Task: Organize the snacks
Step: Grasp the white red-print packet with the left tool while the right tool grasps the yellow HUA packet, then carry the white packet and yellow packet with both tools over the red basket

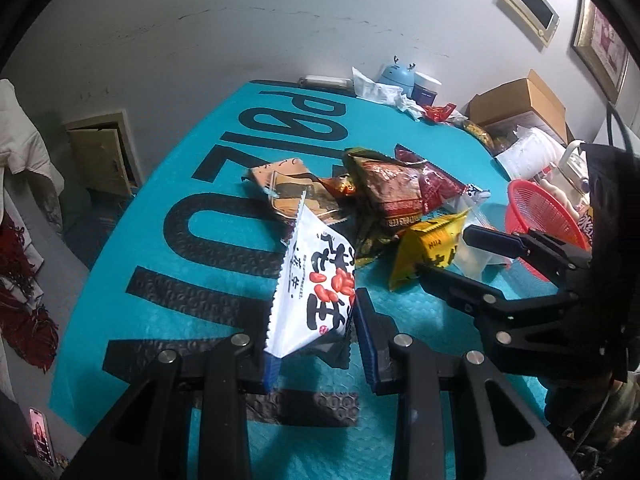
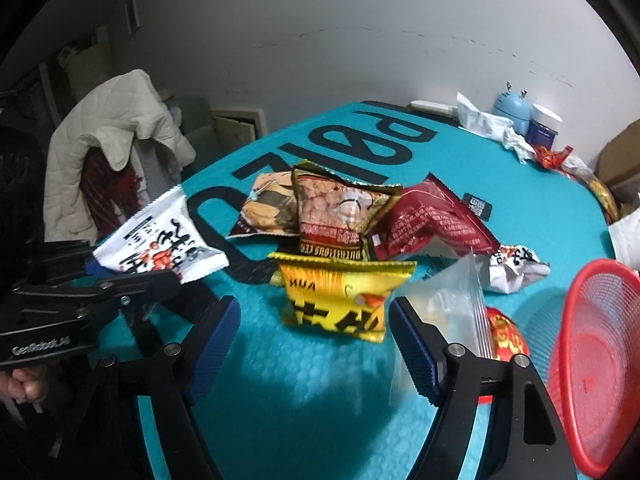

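Nearest of all is the left gripper, its blue pads drawn in on the lower end of a white peanut packet — the packet stands up from the grip and leans away to the left, clear of the counter, its sawtooth edge pointing toward the heap. From the other side the same packet hangs out over the counter's left edge, pinched at one short end.

Moving right, the heap sits in the middle of the teal counter: an orange-brown pack, a dark gold-edged nut bag propped upright, a dark red pack, and in front of them a yellow packet.

The right gripper is spread wide and holds nothing. The yellow packet lies straight ahead of it, between the lines of the two pads and just beyond their tips, its long side running across the opening rather than along it — so, as I judge it, a short push forward would bring the pads to either end of the pack. A clear zip bag crowds the right pad and may get caught.

Farthest right, a red mesh basket waits empty just beside that gripper — far nearer to it than to the left one.
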Motion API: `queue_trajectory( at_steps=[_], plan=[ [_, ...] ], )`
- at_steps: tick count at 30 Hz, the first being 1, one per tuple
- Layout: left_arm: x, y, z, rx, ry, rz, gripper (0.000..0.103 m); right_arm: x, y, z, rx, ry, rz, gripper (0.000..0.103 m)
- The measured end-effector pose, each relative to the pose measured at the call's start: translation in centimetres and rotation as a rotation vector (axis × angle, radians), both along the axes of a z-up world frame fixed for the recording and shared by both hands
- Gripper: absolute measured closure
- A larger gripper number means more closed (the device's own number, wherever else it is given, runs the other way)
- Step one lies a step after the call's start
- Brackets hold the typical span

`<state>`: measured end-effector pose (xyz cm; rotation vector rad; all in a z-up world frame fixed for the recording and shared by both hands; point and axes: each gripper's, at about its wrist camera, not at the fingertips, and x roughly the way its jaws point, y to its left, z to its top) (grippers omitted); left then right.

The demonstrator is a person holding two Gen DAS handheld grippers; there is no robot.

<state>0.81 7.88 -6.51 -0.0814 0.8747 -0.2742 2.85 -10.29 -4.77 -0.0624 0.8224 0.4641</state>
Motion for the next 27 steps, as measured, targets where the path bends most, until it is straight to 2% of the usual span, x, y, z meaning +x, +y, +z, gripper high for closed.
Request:
queue_trajectory(
  at_steps=[5,7,9,16,27],
  plan=[
    [0.9,0.3,-0.3,0.001,0.006,-0.009,0.072,1.5,0.4,-0.9,-0.016,0.021,-0.022,0.026],
    [1.1,0.4,-0.4,-0.002,0.009,-0.009,0.072,2.0,0.5,-1.4,-0.018,0.035,-0.027,0.03],
    [1.2,0.5,-0.5,-0.005,0.014,-0.009,0.072,2.2,0.7,-1.7,-0.036,0.036,-0.033,0.037],
    [1.3,0.4,-0.8,-0.003,0.025,-0.01,0.072,2.0,0.5,-1.8,-0.012,0.031,-0.014,0.05],
    [-0.2,-0.7,0.2,0.005,0.001,-0.023,0.072,0.3,0.2,-0.1,0.024,-0.004,0.02,0.052]
  ],
)
